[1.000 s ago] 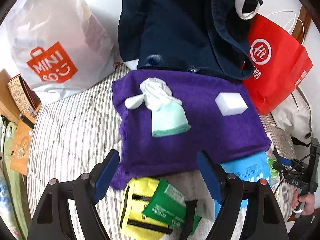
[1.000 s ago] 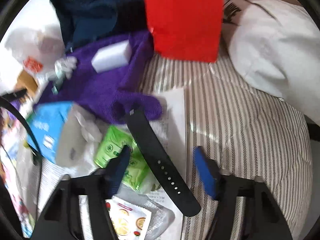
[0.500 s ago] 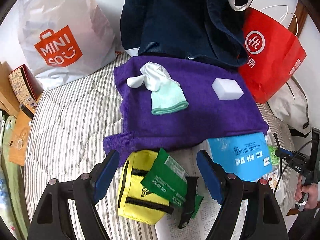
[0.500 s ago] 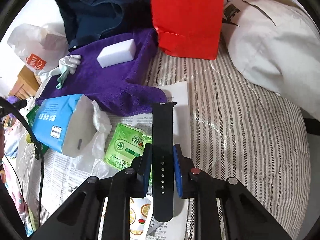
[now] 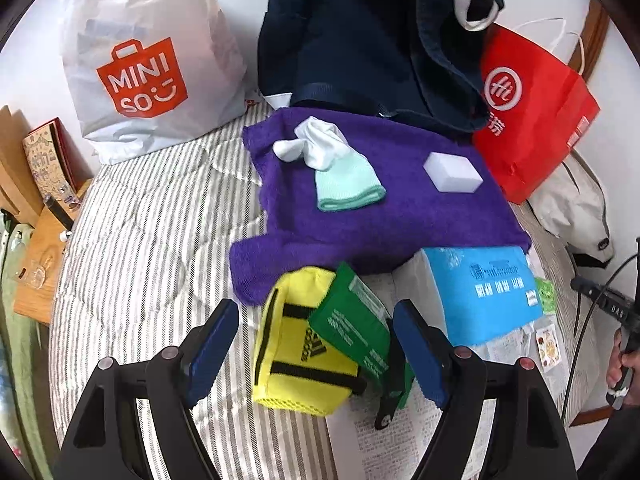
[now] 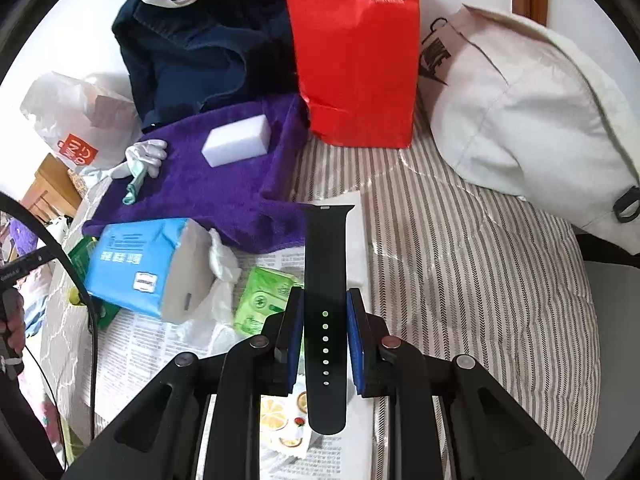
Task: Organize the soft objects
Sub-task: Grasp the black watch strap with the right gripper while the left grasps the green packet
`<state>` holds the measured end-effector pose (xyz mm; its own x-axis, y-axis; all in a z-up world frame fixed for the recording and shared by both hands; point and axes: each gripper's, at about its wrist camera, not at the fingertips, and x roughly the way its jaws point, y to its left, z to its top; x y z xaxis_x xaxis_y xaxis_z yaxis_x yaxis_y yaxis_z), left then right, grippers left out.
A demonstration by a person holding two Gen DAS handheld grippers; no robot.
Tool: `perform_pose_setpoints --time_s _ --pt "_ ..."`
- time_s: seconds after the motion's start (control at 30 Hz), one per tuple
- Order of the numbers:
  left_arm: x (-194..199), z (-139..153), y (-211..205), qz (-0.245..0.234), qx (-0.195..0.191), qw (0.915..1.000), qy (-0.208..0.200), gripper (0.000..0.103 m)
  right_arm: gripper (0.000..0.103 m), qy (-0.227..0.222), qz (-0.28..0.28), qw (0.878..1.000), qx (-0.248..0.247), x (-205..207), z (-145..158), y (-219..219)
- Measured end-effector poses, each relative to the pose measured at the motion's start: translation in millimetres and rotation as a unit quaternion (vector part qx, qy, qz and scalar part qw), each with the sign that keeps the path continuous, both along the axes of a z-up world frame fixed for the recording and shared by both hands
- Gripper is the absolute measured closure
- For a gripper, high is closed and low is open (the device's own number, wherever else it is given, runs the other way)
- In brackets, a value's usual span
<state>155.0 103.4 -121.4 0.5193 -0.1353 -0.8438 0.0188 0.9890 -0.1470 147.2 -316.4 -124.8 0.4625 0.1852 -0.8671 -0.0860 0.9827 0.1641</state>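
The right gripper (image 6: pixel 325 336) clamps a black watch strap (image 6: pixel 325 264). The left gripper (image 5: pixel 316 344) hangs open over a yellow pouch (image 5: pixel 298 344), partly hidden under a green packet (image 5: pixel 354 332).

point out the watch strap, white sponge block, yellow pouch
watch strap (image 6: pixel 325 264), right wrist view, bare middle above the pads
white sponge block (image 6: pixel 236 145), right wrist view, top face
yellow pouch (image 5: pixel 298 344), left wrist view, front panel

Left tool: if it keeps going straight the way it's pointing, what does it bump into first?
Probably the yellow pouch. It lies between the open left tool's fingers, with a green packet leaning on it. The purple towel comes after. Depth is hard to judge through this lens.
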Motion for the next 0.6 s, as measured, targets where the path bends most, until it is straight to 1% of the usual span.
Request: perform_pose_setpoints --time_s 0.07,0.2,0.27,0.37,0.43,0.47,0.5,0.53,0.6 --pt "-3.7 -2.1 -1.0 -0.009 -0.003 1.0 -0.001 0.024 0.083 -0.008 0.003 1.0 0.003 -3.6 6.9 3.4" --pt "-2.5 -14.5 -8.4 -0.021 0.011 0.9997 0.003 0.024 0.083 -0.015 0.004 1.0 0.008 -8.8 15.9 7.7" --pt "0.1 -23.9 -9.7 -0.022 0.002 0.9997 0.01 0.024 0.082 -0.016 0.007 1.0 0.008 -11.8 19.1 10.9" --pt "8.2 -36.4 -11.4 -0.019 0.001 0.9997 0.016 0.025 0.082 -0.013 0.01 1.0 0.007 -16.2 20.3 13.8" --pt "13.0 -41.5 -12.8 -0.02 -0.014 0.9996 0.012 0.027 0.083 -0.01 0.012 1.0 0.005 -19.3 19.0 16.1" --pt "15.0 -43.9 -14.3 -0.021 -0.021 0.9995 0.012 0.039 0.083 -0.006 0.015 1.0 0.003 -20.5 17.6 17.4" --pt "16.0 -45.6 -16.1 -0.024 -0.023 0.9994 0.011 0.056 0.083 -0.005 0.016 1.0 0.003 -21.0 16.4 18.0" --pt "16.7 -46.8 -18.1 -0.027 -0.025 0.9993 0.008 0.062 0.083 -0.001 0.016 1.0 0.003 -22.1 14.3 18.6" --pt "16.2 -47.7 -20.6 -0.033 -0.034 0.9989 0.006 0.079 0.083 0.004 0.017 1.0 0.002 -23.8 10.8 18.8"
